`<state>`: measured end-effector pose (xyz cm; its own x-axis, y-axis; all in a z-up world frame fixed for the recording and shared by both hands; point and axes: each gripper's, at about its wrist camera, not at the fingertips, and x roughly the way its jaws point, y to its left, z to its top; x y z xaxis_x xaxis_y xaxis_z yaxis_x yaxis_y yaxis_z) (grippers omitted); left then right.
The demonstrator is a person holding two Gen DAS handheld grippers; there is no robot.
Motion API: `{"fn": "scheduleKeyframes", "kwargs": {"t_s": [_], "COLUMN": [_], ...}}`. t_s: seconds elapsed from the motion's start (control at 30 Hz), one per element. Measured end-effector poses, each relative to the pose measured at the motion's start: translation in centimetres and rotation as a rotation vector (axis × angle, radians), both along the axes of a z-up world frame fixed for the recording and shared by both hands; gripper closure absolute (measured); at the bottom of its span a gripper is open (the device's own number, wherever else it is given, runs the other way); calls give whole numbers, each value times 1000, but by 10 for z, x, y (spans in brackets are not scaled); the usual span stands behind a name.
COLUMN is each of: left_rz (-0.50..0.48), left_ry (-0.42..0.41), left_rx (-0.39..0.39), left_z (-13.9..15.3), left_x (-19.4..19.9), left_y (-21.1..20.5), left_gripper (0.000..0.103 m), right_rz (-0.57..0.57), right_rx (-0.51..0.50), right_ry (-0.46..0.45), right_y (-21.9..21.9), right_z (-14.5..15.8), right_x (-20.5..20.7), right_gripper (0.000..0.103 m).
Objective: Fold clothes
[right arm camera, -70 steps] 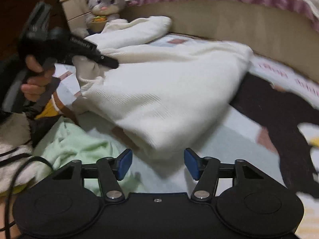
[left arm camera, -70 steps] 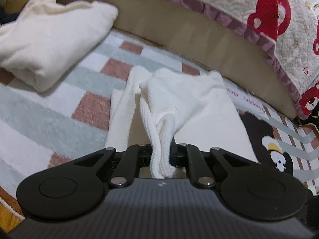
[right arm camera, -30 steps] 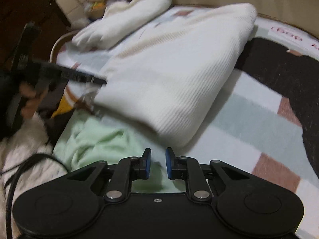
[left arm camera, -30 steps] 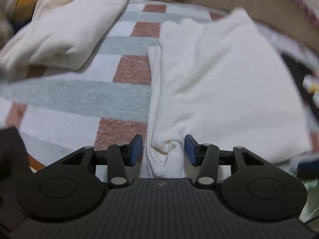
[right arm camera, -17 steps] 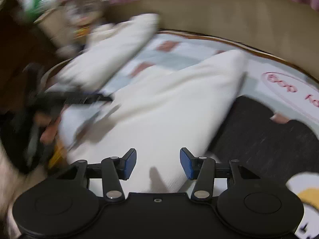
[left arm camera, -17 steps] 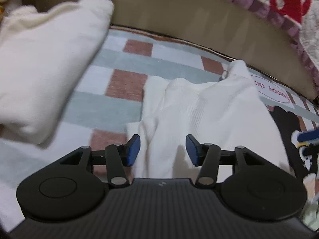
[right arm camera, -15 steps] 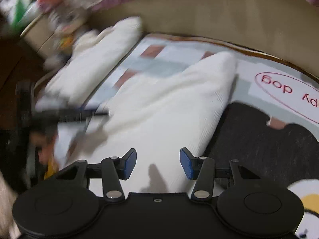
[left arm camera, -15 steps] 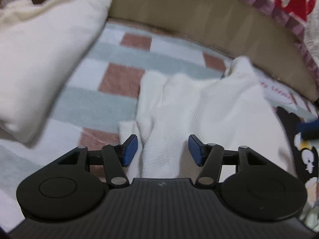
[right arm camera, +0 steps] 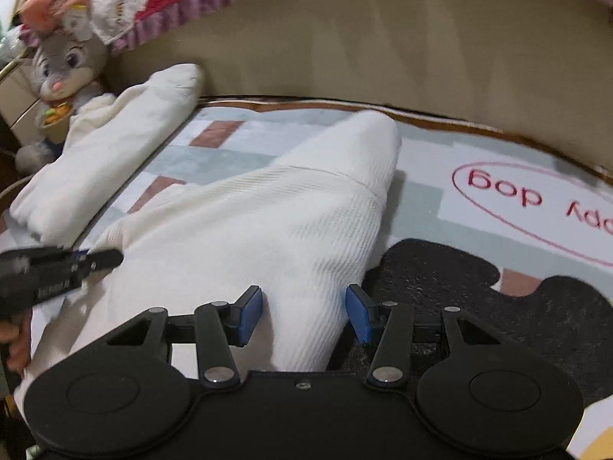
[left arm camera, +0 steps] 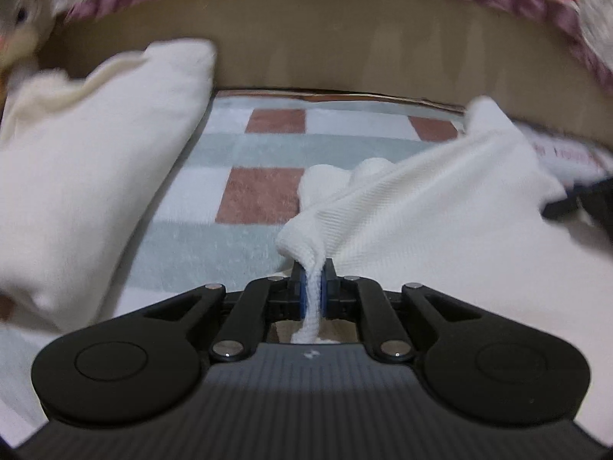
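Left tool (left arm camera: pixel 313 291) pinches the white garment (right arm camera: pixel 268 226) on a checked rug (left arm camera: pixel 230 153) beside the bed (right arm camera: pixel 383 38); right tool (right arm camera: pixel 303 314) gapes around its edge.

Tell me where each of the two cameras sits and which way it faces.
Left wrist: sits behind the left gripper, low over the rug, facing the bed base; its jaws pinch a corner of the white garment.
Right wrist: sits behind the right gripper, facing the same way; its open jaws straddle the garment's edge, and the left gripper shows at left.
Both share the garment, the folded cream cloth and the rug.
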<state>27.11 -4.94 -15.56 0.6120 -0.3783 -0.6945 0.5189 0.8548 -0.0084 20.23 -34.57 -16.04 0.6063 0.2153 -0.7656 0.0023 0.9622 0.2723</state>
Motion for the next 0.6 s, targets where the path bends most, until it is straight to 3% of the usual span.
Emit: {"fn": "scheduleKeyframes", "kwargs": {"t_s": [0.07, 0.17, 0.3, 0.33, 0.37, 0.4, 0.5, 0.53, 0.6], "left_rz": [8, 56, 80, 83, 87, 90, 99, 107, 131], "left_ry": [29, 122, 173, 184, 194, 202, 218, 204, 138], "left_rx": [-25, -132, -217, -231, -244, -257, -286, -293, -305], "left_z": [0, 0, -2, -3, -5, -6, -8, -4, 11], "left_x": [5, 15, 20, 20, 21, 23, 26, 26, 22], "left_y": [4, 20, 34, 36, 38, 39, 44, 46, 52], "left_gripper": [95, 94, 92, 92, 92, 92, 89, 88, 87], "right_rz": [-25, -65, -144, -168, -174, -169, -129, -131, -163], "right_rx": [41, 139, 264, 293, 314, 332, 341, 317, 251], "right_ry": [4, 28, 51, 35, 9, -20, -126, -120, -50], "right_y": [-4, -12, -23, -26, -28, -29, -26, -25, -24], "right_z": [-6, -16, -28, -30, -28, -24, -10, -10, -16], "right_x": [9, 30, 56, 60, 61, 60, 54, 55, 63], "right_gripper": [46, 41, 35, 42, 67, 77, 80, 80, 70]}}
